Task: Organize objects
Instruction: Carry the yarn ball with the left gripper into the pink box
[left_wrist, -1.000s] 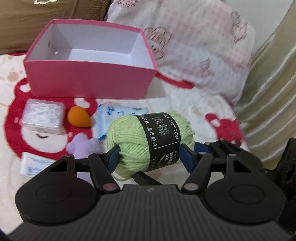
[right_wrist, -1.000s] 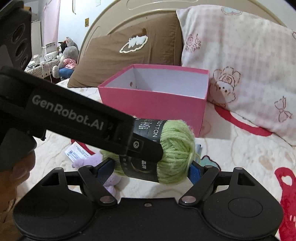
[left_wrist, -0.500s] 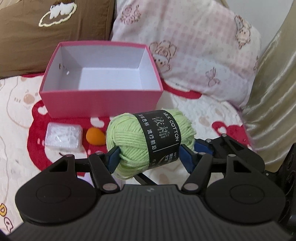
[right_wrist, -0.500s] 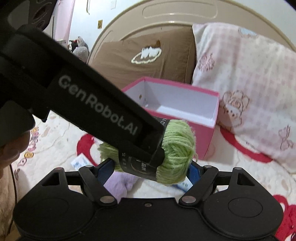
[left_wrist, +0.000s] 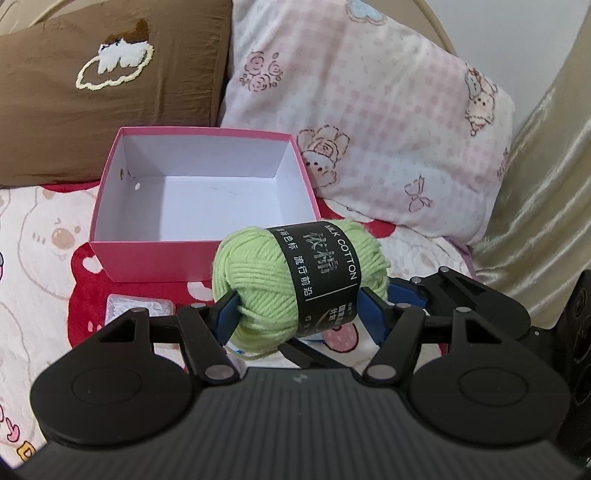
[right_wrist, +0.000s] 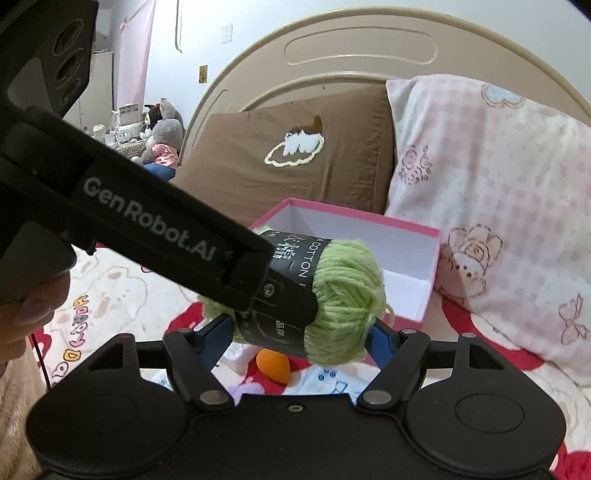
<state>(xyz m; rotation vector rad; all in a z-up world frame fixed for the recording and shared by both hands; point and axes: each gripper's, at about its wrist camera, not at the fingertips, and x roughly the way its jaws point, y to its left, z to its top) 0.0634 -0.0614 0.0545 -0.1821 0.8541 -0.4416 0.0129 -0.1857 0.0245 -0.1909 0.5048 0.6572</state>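
Note:
A green yarn ball (left_wrist: 258, 288) with a black label hangs above the bed, just in front of the open pink box (left_wrist: 166, 258). My left gripper (left_wrist: 299, 310) is shut on it, a blue pad at each end. In the right wrist view the same yarn ball (right_wrist: 343, 295) sits between the pads of my right gripper (right_wrist: 295, 332). Its jaws are closing and both pads touch the wool. The left gripper's black body (right_wrist: 147, 221) crosses that view from the left. The pink box (right_wrist: 369, 218) is empty, white inside.
Under the yarn lie an orange sponge (right_wrist: 273, 365), a purple fluffy item (right_wrist: 243, 387), a blue-printed packet (right_wrist: 325, 380) and a clear plastic case (left_wrist: 140, 306). A brown pillow (left_wrist: 92, 92) and a pink pillow (left_wrist: 369, 129) stand behind the box. A hand (right_wrist: 29, 314) is at the left.
Both grippers have risen with the yarn ball, so the box now shows more from above. The right gripper's pads have drawn closer around the wool.

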